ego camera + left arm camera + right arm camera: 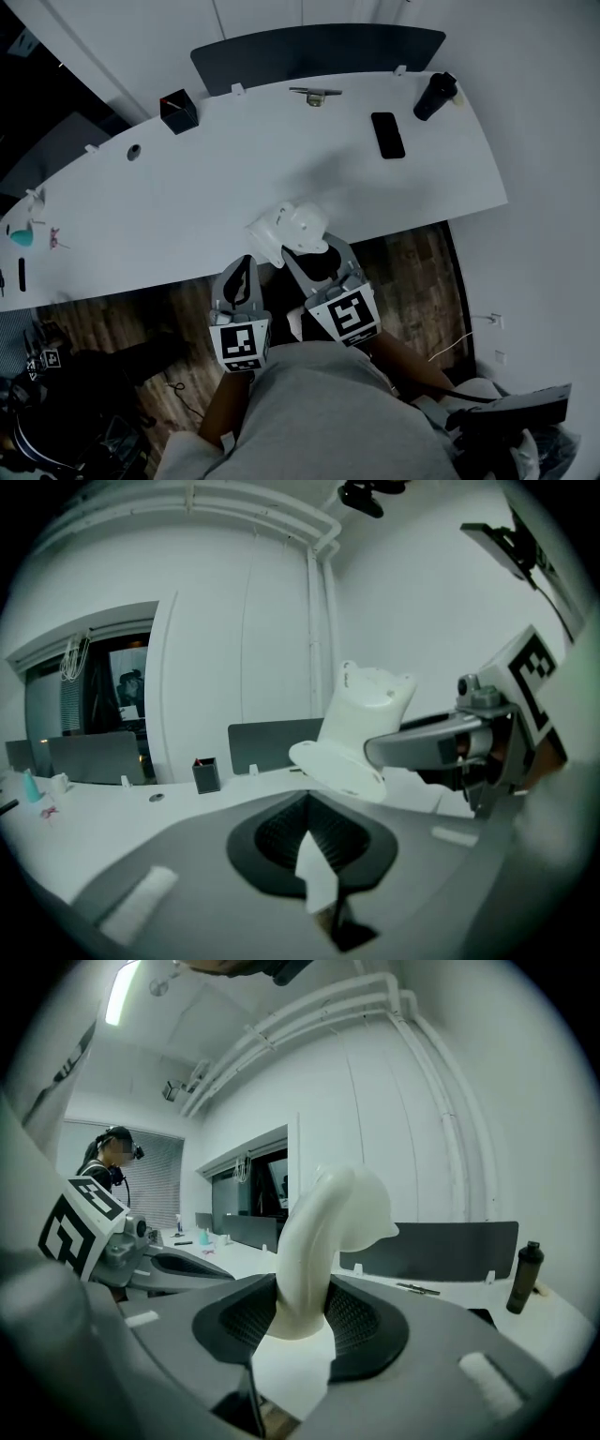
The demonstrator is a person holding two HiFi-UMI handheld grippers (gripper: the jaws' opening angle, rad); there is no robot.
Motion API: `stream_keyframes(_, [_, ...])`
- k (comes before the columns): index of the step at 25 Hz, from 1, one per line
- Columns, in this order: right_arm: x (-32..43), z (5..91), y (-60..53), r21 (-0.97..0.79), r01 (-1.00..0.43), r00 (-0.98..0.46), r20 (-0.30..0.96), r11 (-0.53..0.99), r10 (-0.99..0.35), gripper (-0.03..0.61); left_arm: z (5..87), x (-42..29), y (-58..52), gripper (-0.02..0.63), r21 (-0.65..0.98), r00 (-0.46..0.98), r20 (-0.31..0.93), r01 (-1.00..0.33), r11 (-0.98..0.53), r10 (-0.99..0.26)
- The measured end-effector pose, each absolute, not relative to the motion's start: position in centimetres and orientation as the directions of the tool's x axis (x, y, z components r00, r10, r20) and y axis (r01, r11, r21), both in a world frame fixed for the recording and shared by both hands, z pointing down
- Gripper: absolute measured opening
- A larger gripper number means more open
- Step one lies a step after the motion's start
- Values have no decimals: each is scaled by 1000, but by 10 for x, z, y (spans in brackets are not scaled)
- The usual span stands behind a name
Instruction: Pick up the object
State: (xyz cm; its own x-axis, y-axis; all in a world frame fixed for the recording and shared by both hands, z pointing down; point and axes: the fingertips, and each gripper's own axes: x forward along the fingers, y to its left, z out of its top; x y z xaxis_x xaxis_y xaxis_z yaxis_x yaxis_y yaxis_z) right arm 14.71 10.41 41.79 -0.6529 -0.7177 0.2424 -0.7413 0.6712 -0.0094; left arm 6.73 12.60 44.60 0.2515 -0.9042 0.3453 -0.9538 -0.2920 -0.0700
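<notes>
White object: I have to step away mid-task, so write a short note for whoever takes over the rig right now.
Right tool: shut on the white object, which stands up between its jaws.
Left tool: jaws together, nothing between them, just beside the right one.
Object: in the air by the near edge of the white table, apparently clear of it.
Done: the grasp, and it seems the lift.
Left: hold the grip steady; the pick-up looks complete.
</notes>
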Motion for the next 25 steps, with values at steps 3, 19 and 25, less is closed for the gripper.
stream_keyframes(3, [139, 417, 118, -42, -742, -658, 233, 669, -716, 161, 443, 61, 138, 1, -72, 249, 351, -954, -291, -903])
stream_keyframes(19, [72, 421, 91, 102, -767, -612, 179, 633, -770, 121, 433, 14, 135, 2, -173, 284, 287, -924, -342, -915])
stream_keyframes(25, [50, 383, 43, 102, -785, -602, 105, 611, -791, 121, 423, -26, 123, 0, -124, 222, 273, -957, -263, -936])
